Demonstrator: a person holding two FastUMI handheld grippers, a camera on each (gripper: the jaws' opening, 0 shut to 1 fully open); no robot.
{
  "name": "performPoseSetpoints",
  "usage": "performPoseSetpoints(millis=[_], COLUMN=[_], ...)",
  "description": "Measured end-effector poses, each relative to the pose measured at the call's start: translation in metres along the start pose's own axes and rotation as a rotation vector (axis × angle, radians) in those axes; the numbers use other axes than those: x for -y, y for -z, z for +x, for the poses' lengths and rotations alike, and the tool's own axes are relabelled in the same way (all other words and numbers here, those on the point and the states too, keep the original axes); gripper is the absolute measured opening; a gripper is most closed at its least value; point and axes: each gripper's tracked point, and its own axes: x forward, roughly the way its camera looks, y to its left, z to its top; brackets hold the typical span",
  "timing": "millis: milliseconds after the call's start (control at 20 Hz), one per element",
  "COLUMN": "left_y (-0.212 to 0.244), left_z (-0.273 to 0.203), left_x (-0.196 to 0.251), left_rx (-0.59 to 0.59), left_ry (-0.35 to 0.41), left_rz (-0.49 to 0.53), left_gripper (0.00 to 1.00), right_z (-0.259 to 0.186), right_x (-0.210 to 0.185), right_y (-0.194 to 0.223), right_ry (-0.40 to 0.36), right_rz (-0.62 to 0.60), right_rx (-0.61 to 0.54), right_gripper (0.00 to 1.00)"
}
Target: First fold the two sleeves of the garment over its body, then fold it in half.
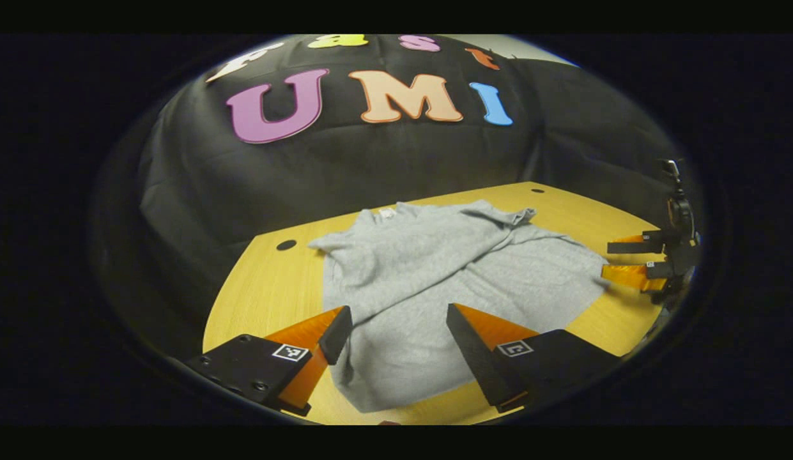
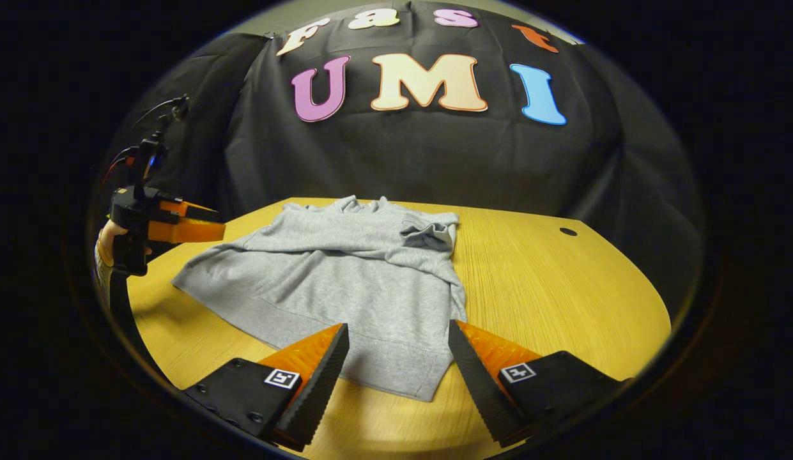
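Note:
A grey sweatshirt (image 1: 434, 275) lies flat on the yellow table (image 1: 268, 294), its sleeves laid across the body and one cuff (image 1: 521, 217) bunched near the far side. My left gripper (image 1: 398, 316) hovers open above the near end of the garment, with nothing between its fingers. In the right gripper view the sweatshirt (image 2: 345, 281) has its ribbed hem (image 2: 396, 370) nearest, and my right gripper (image 2: 397, 331) stands open just above that hem. The right gripper (image 1: 607, 259) is at the garment's right edge in the left gripper view. The left gripper (image 2: 204, 227), held by a hand (image 2: 105, 246), hangs at the left edge.
The table (image 2: 562, 300) has bare wood to the right of the garment and a small round hole (image 2: 567, 231) near its back edge. Two such holes (image 1: 285, 245) also sit near the back edge in the left gripper view. Black cloth hangs directly behind the table.

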Motion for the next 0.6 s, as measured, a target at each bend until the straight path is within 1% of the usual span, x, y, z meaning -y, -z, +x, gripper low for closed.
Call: performPoseSetpoints(millis=[300, 350, 400, 500, 550, 600], left_y=[0.067, 0.073, 0.077, 0.082, 0.085, 0.088], left_z=[-0.031, -0.034, -0.038, -0.041, -0.042, -0.042], left_x=[-0.002, -0.003, -0.004, -0.006, -0.007, -0.007], left_rx=[-0.096, -0.108, -0.116, -0.124, -0.133, -0.141], left_ry=[-0.006, -0.01, -0.013, -0.017, -0.019, -0.022], left_rz=[-0.054, -0.057, -0.06, -0.064, -0.066, -0.069], left_gripper=[0.91, 0.91, 0.91, 0.91, 0.91, 0.91], right_z=[0.0, -0.003, -0.003, -0.002, -0.001, -0.001], right_x=[-0.003, -0.006, -0.008, -0.009, -0.009, -0.008], right_y=[0.007, 0.012, 0.013, 0.018, 0.021, 0.022], right_ry=[0.016, 0.015, 0.013, 0.008, 0.01, 0.013], right_rz=[0.015, 0.019, 0.023, 0.026, 0.026, 0.028], right_rx=[-0.035, -0.045, -0.054, -0.085, -0.095, -0.107], right_gripper=[0.98, 0.93, 0.98, 0.98, 0.93, 0.98])
